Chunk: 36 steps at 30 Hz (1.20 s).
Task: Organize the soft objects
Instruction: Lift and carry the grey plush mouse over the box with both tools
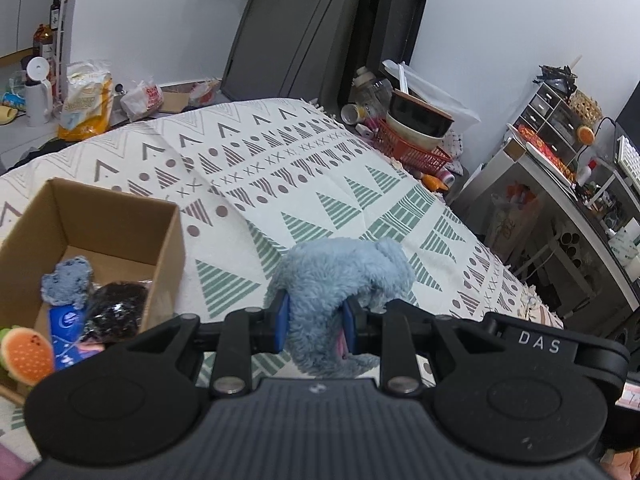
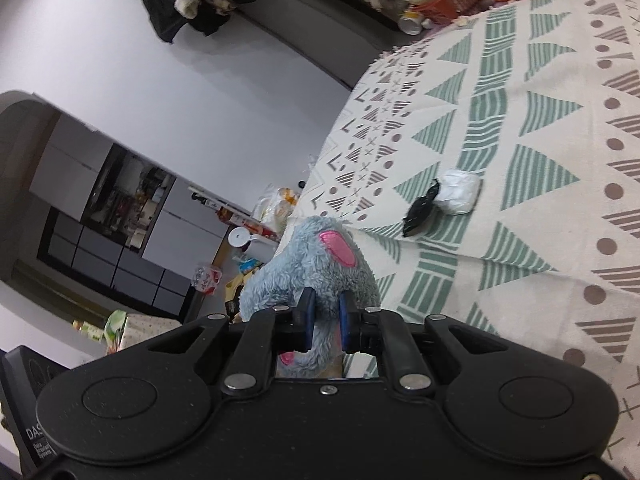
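A bed covered by a cream cloth with green and brown geometric patterns (image 1: 304,184) carries an open brown cardboard box (image 1: 168,248) at one edge. Elsewhere, a crumpled white bundle (image 2: 458,192) lies touching a black wrapper (image 2: 420,210).

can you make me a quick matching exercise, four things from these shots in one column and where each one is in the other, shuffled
Things:
1. blue plush toy
2. small blue knitted piece
3. white bundle
4. red basket

Places:
A. lying on the patterned blanket, apart from both grippers
B. inside the cardboard box
C. clamped by the left gripper and the right gripper
D. beyond the blanket's far edge, holding stacked bowls

Pairs: 1-C, 2-B, 3-A, 4-D
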Each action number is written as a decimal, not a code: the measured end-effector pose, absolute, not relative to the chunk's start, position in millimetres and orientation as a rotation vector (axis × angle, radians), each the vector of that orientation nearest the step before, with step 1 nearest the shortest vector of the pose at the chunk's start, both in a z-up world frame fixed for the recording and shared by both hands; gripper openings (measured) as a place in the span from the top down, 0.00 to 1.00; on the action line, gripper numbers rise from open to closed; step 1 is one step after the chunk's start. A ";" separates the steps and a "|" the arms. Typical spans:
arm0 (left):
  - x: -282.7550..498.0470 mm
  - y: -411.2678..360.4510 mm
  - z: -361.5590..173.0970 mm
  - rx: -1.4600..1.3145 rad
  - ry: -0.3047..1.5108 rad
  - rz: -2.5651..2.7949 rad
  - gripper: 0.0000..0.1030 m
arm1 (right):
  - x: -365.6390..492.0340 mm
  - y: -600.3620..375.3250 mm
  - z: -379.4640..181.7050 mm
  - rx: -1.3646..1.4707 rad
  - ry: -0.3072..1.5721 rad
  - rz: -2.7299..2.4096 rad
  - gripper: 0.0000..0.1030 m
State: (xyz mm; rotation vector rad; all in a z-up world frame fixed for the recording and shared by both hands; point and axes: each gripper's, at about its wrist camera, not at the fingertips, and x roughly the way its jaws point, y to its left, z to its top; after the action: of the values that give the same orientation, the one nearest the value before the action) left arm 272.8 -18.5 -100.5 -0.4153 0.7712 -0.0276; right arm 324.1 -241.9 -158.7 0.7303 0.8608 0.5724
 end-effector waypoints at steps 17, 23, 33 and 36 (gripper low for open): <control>231.4 24.7 -83.9 -0.456 0.735 0.034 0.75 | 295.8 -200.5 -147.5 0.715 0.799 0.687 0.88; 220.3 42.1 -85.3 -0.472 0.732 0.055 0.75 | 288.0 -182.2 -145.5 0.685 0.769 0.730 0.88; 210.0 75.9 -95.8 -0.514 0.763 0.102 0.75 | 276.4 -149.2 -148.6 0.639 0.775 0.793 0.88; 207.6 87.9 -98.9 -0.524 0.778 0.115 0.75 | 274.0 -137.8 -148.9 0.615 0.783 0.819 0.88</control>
State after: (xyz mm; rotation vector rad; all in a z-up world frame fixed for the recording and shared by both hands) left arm 207.6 87.9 -98.9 -0.5243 0.7781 0.1146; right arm 274.0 -137.8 -148.9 0.6148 0.7825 0.8190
